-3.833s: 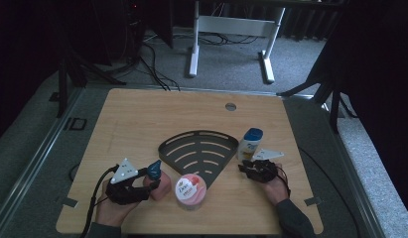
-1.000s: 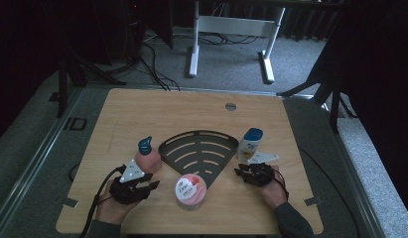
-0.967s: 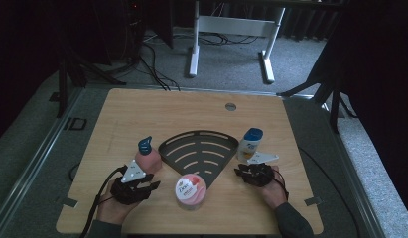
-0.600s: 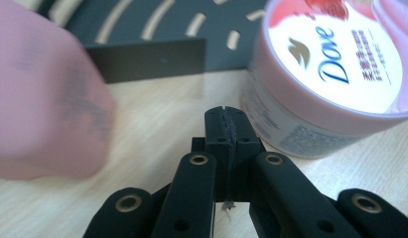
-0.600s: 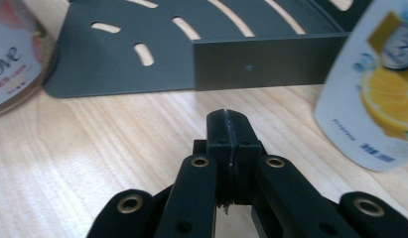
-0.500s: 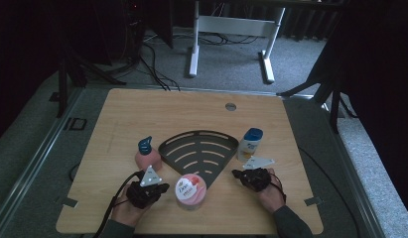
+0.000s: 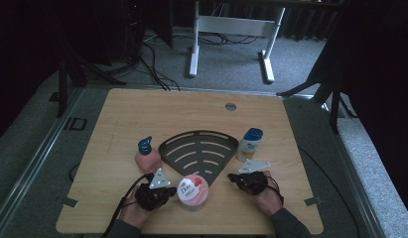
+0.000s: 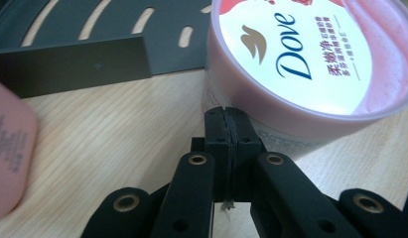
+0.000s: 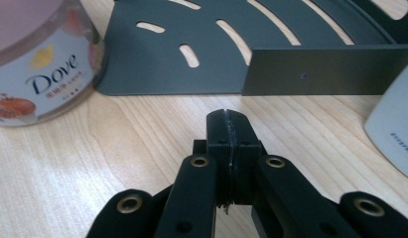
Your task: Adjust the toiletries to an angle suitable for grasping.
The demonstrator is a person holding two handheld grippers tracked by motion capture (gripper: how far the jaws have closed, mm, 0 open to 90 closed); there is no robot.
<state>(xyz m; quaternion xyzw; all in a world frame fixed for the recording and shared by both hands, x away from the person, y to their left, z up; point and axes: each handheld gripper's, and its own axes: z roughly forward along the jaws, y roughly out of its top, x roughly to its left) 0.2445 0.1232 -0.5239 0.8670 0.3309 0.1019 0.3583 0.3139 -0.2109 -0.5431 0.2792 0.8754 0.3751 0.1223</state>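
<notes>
Dove tub (image 7: 192, 191) sits just right of left claw (image 7: 166, 191), nearly touching; right claw (image 7: 233, 177) farther off. Both claws closed, nothing gripped. Left judged nearer.

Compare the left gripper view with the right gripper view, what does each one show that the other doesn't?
Left gripper view alone: the Dove tub's printed lid from above and the pink bottle at the left edge. Right gripper view alone: the tub's side label and a white bottle at the right edge. Both: shut black jaws, the slotted dark rack and the wooden table.
</notes>
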